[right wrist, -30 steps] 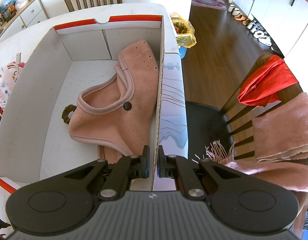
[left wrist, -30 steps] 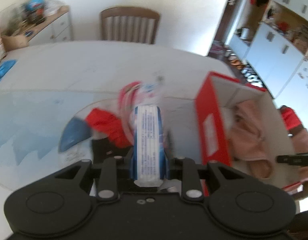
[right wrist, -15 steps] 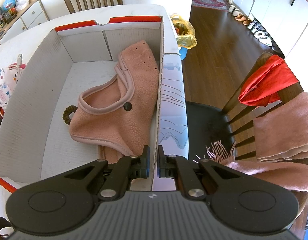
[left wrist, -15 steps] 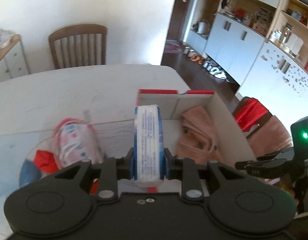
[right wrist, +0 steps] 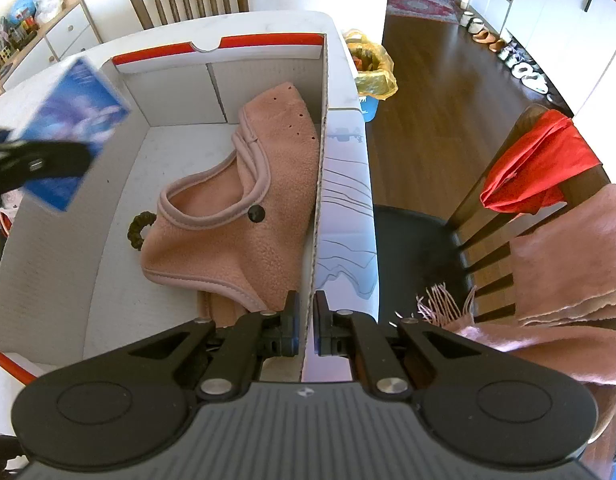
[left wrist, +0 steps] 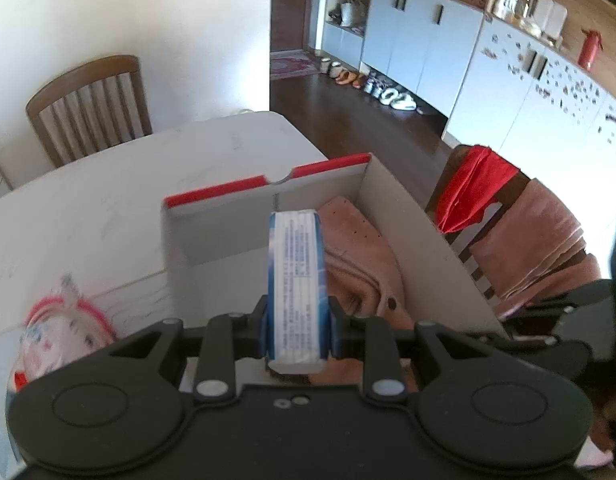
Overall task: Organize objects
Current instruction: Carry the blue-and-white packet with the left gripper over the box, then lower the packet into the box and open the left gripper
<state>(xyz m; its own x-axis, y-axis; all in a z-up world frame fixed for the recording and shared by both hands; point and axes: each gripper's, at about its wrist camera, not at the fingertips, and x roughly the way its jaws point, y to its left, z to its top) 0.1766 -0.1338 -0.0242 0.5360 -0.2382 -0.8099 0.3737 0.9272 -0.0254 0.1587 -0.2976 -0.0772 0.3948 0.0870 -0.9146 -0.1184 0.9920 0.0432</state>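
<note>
My left gripper [left wrist: 296, 330] is shut on a blue and white tissue pack [left wrist: 296, 280] and holds it above the open cardboard box [left wrist: 227, 194]. In the right wrist view the pack [right wrist: 73, 136] hangs over the box's left wall. My right gripper [right wrist: 305, 330] is shut on the box's right wall [right wrist: 322, 168]. A pink fleece garment [right wrist: 235, 216] and a dark hair tie [right wrist: 137, 230] lie inside the box.
A patterned pink and white pouch [left wrist: 61, 332] lies on the white table [left wrist: 87, 200] left of the box. A chair with red and pink cloths [right wrist: 548, 200] stands right of the table. Another wooden chair [left wrist: 87, 104] is at the far side.
My left gripper has swung right with the tissue pack, from over the items on the table to above the box. My right gripper has stayed on the box wall.
</note>
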